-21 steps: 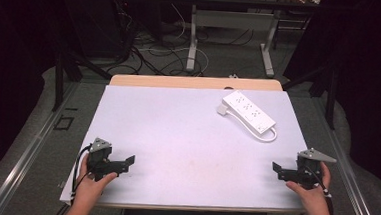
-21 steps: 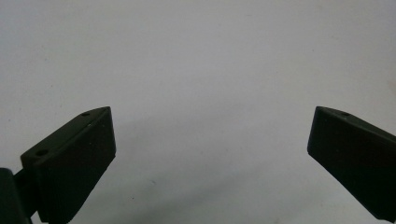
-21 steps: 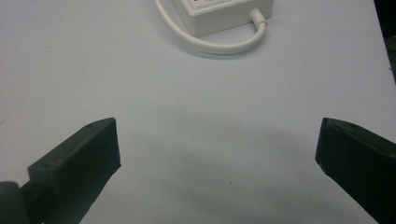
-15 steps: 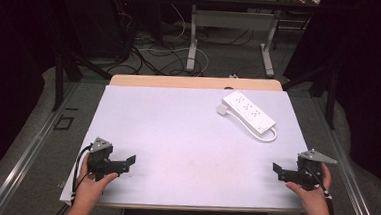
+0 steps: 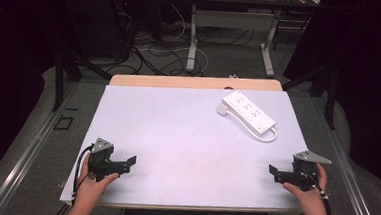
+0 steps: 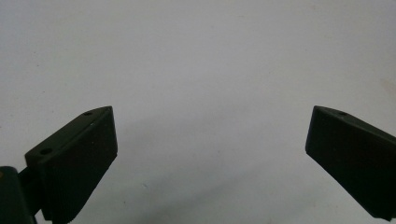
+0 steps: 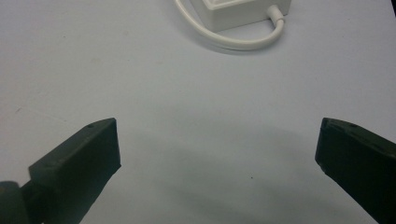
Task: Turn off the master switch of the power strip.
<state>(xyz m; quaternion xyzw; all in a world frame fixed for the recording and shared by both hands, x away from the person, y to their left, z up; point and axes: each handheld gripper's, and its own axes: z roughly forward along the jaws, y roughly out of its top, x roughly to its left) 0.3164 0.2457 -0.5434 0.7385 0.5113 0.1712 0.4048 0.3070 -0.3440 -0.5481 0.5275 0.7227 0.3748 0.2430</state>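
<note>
A white power strip (image 5: 248, 111) with its short looped cable lies at the table's far right; its near end and cable (image 7: 243, 28) show at the top of the right gripper view. My left gripper (image 5: 130, 163) rests at the near left of the white tabletop (image 5: 177, 131), held by a hand, its jaws wide apart with nothing between them (image 6: 212, 140). My right gripper (image 5: 273, 172) sits at the near right edge, also open and empty (image 7: 217, 149), pointing toward the table's middle, well short of the strip.
A bare wooden strip (image 5: 195, 82) edges the table's far side. Beyond it stand another table's metal legs (image 5: 193, 37) and loose cables on the floor (image 5: 147, 45). Dark curtains close both sides.
</note>
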